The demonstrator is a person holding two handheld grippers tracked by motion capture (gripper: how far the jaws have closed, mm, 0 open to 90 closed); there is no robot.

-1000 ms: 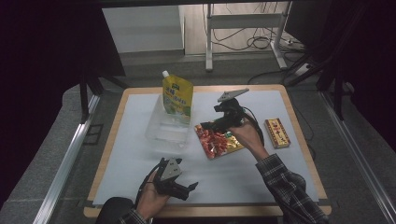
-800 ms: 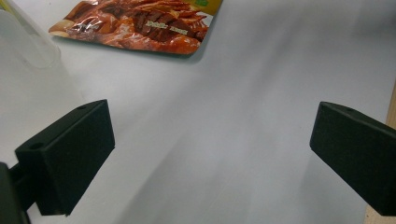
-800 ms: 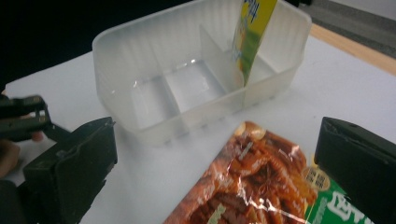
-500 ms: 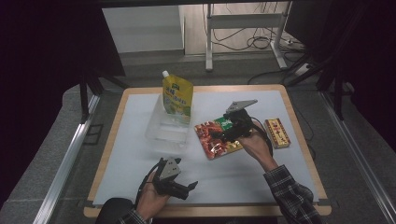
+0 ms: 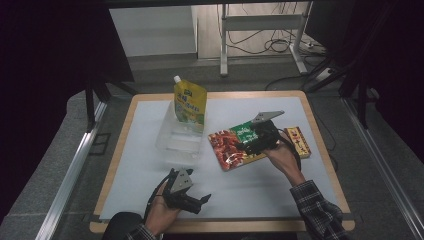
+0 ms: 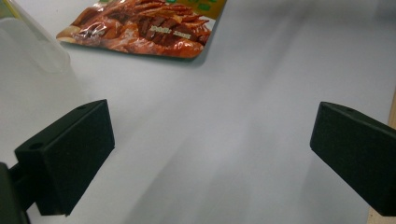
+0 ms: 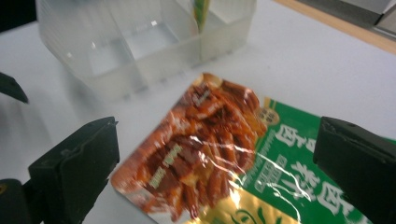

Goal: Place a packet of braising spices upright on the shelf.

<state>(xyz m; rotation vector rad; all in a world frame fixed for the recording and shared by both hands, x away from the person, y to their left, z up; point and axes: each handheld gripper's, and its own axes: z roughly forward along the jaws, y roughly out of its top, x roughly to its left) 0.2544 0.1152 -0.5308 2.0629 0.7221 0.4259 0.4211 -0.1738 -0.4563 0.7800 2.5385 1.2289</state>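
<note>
On the white surface [image 5: 150, 165], your right gripper [image 5: 252, 141] has dropped lower over the snack packet [image 7: 210, 154], jaws spread. Your left gripper [image 5: 192, 200] stays spread near the front edge.

My right gripper [image 5: 250, 145] moved since 1.0 s ago: then near the far edge of the snack packet [image 5: 235, 147], w/ plate tilted up; 0.5 s ago hand swung over the packet's right part; now lower, jaws wide apart over its green end, pointing twd the clear container [image 5: 177, 140]. Right forearm shifted slightly right. Packet position approx. unchanged.
</note>
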